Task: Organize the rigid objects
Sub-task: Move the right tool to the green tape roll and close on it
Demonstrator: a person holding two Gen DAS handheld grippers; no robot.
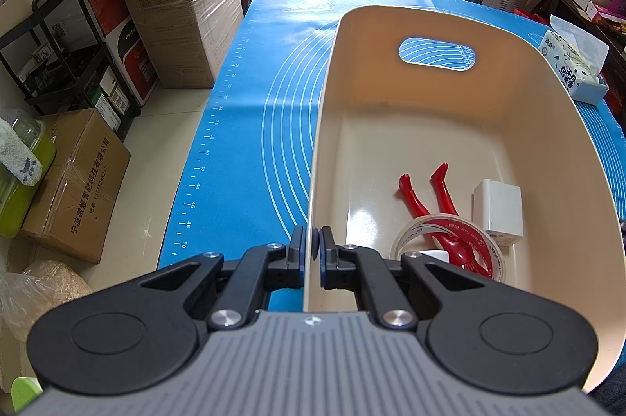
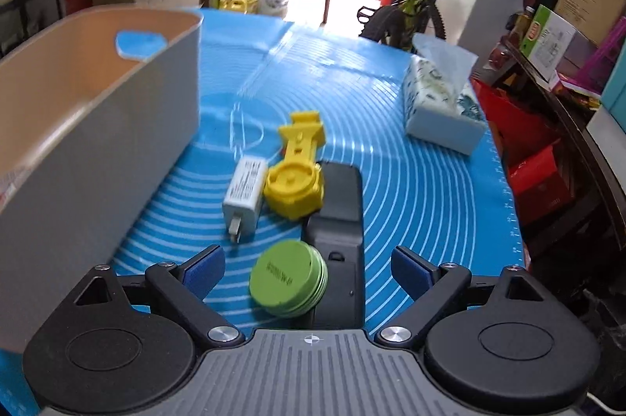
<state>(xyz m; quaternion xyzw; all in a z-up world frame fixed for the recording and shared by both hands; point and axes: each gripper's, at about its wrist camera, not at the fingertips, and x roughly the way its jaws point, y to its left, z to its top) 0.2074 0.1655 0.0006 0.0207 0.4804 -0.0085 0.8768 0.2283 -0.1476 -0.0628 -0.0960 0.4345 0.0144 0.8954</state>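
The left hand-held gripper (image 1: pixel 312 243) angles downward, its jaws clamped on the near rim of the cream bin (image 1: pixel 547 126). The right hand-held gripper (image 2: pixel 309 269) tilts down over the blue surface (image 2: pixel 430 181), jaws spread wide above the green disc (image 2: pixel 288 277), gripping nothing.

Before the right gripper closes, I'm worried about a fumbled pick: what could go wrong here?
1. The green lid leans on the black remote, so the open right gripper may catch both or tip the lid.
2. The charger and yellow toy lie close and could get knocked.
3. The left gripper pinches the bin wall; a slip would shift the bin.
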